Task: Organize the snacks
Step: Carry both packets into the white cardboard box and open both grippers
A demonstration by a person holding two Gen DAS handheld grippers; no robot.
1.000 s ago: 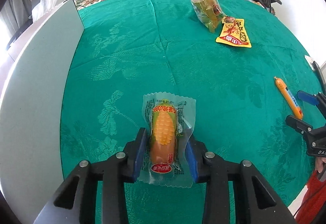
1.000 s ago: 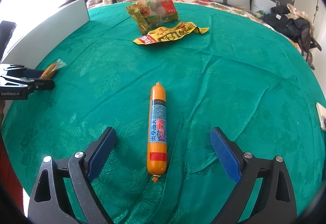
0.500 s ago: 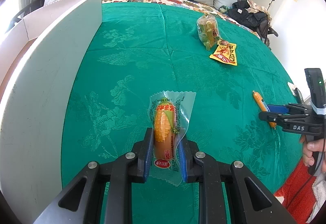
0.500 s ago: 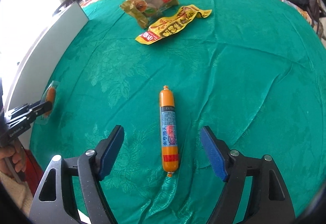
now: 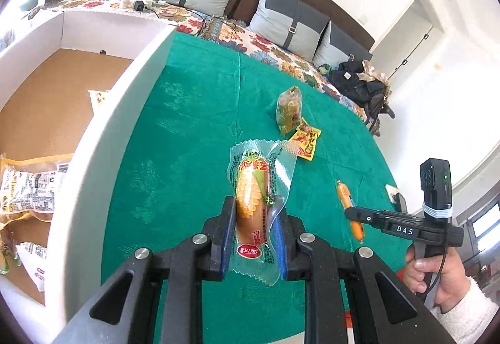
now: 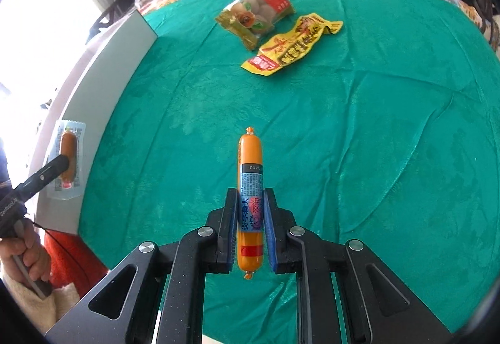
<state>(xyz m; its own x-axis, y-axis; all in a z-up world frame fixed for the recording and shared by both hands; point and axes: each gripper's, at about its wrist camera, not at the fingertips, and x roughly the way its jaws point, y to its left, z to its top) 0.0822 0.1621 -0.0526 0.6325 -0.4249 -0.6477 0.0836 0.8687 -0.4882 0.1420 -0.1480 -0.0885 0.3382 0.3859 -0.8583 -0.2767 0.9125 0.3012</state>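
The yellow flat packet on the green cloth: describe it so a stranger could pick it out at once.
Start at the green cloth over the bed and look toward its far side, near the pillows. Two snacks lie there touching: a puffy clear bag of round pieces, and beside it the yellow packet. It is the flat, crinkled one, bright yellow with dark lettering and a red end.

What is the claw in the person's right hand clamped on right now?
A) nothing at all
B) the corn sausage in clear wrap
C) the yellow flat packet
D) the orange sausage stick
D: in the right wrist view the right claw has its blue pads pressed on both sides of the orange sausage stick, while the yellow flat packet lies far off on the green cloth.
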